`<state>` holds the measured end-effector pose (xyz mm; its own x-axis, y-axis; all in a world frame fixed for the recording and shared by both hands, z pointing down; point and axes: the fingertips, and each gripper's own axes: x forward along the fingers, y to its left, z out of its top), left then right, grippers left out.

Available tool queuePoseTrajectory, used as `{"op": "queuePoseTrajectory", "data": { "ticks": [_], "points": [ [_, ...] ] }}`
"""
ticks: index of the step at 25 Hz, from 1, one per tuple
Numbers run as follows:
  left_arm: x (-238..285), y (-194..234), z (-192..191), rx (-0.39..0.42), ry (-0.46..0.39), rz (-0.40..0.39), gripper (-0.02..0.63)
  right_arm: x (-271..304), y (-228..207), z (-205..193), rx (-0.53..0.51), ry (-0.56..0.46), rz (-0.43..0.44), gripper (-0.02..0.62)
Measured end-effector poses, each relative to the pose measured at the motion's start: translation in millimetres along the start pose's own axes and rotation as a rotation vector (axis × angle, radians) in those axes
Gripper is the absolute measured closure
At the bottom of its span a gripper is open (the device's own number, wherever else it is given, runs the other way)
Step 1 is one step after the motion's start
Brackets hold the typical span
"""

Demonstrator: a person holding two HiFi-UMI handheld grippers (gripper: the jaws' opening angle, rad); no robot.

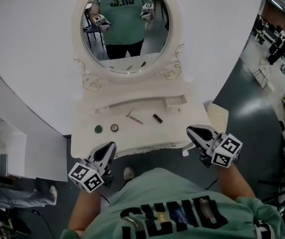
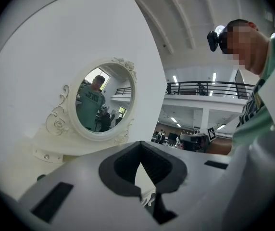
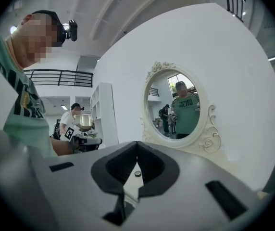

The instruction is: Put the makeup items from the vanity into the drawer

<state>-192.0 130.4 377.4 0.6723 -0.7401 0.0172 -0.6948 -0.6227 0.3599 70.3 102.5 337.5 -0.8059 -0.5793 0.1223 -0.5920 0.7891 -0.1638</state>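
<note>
A white vanity (image 1: 82, 138) with a smooth matte top and a scalloped front edge is seen under an oval mirror (image 1: 127, 29) framed in carved scrolls. The makeup is spread mid-top in a loose row: a flat green disc (image 1: 98, 129), a round compact (image 1: 114, 128) just beside it, two thin sticks (image 1: 136, 119) meeting at an angle, and a dark tube (image 1: 157, 118). The tube's long axis is laid diagonally, from upper left to lower right. A small boxy drawer (image 1: 175, 102) is set at the right end of the raised shelf behind. The front strip of the top is left bare. The left gripper (image 1: 113, 144) is held at the front edge, the right gripper (image 1: 188, 130) near the front right corner; both are clenched on nothing, well apart from the items.
</note>
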Motion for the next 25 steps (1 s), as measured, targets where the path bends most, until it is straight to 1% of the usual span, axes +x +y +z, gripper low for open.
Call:
{"op": "queuePoseTrajectory", "data": {
  "ticks": [4,7,10,14,16,18,22,25],
  "points": [
    [34,69,44,0.023,0.04,-0.076,0.598,73,-16,30,-0.012,-0.018,-0.036,0.584],
    [57,111,66,0.041,0.072,-0.118,0.598,116,-31,49,-0.015,-0.036,-0.063,0.584],
    [77,144,72,0.048,0.093,-0.14,0.598,147,-50,54,-0.007,-0.03,-0.088,0.584],
    [101,171,66,0.028,0.115,-0.135,0.598,170,-77,54,0.018,-0.018,-0.093,0.584],
    [114,177,58,0.02,0.126,-0.124,0.598,175,-93,52,0.028,-0.011,-0.082,0.584],
    [126,179,48,0.021,0.137,-0.097,0.598,178,-111,48,0.039,-0.002,-0.053,0.584],
    [151,180,26,0.044,0.18,0.014,0.598,176,-142,34,0.049,0.045,0.044,0.584],
    [171,181,1,0.075,0.254,0.086,0.598,169,-168,25,0.067,0.071,0.094,0.584]
  ]
}}
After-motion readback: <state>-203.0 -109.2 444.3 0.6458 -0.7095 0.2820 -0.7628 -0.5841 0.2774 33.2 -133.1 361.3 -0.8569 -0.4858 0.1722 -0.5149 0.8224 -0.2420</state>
